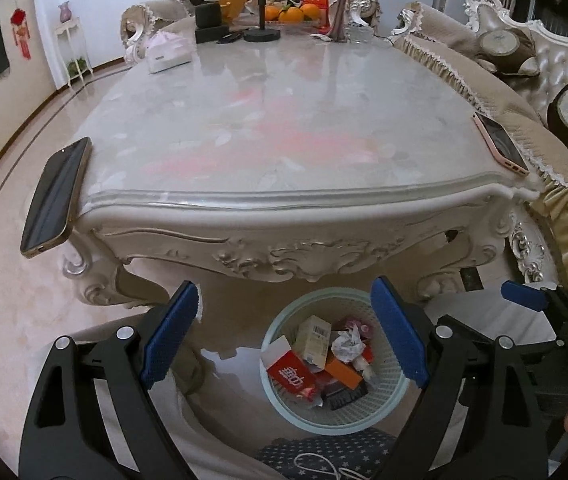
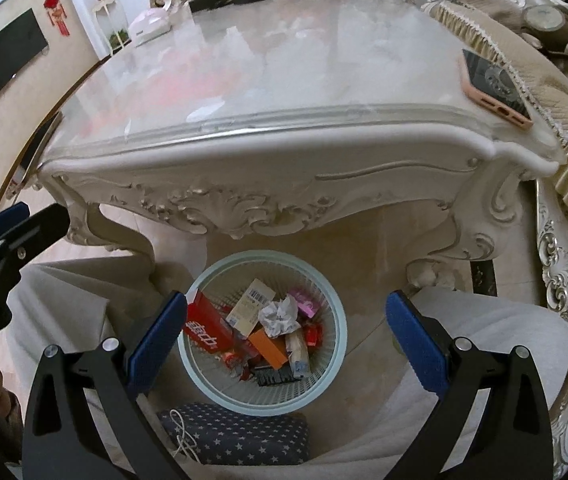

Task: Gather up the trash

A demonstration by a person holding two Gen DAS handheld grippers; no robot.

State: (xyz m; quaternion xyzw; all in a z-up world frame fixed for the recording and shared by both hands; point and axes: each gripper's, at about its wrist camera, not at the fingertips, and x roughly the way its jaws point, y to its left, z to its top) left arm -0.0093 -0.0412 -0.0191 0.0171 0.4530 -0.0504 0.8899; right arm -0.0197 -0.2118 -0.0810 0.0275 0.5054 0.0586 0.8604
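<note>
Below ornate marble table (image 1: 284, 128), full wastebasket (image 2: 323, 396) on glossy floor, both grippers (image 1: 284, 340) (image 2: 285, 344) spread, empty.

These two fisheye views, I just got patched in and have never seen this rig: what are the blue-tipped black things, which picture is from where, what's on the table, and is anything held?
No robot arm here: a person holds a two-finger tool in each hand, with a camera on each looking forward along its fingers. One picture is from the left gripper, the other from the right gripper. The blue pads are its jaws; both stand wide open and hold nothing.

Below them a pale basket on the floor holds trash: a red box, an orange box, crumpled paper.

The marble table carries a pink-cased phone near its right edge, a dark phone overhanging the left corner, and oranges at the far end.
</note>
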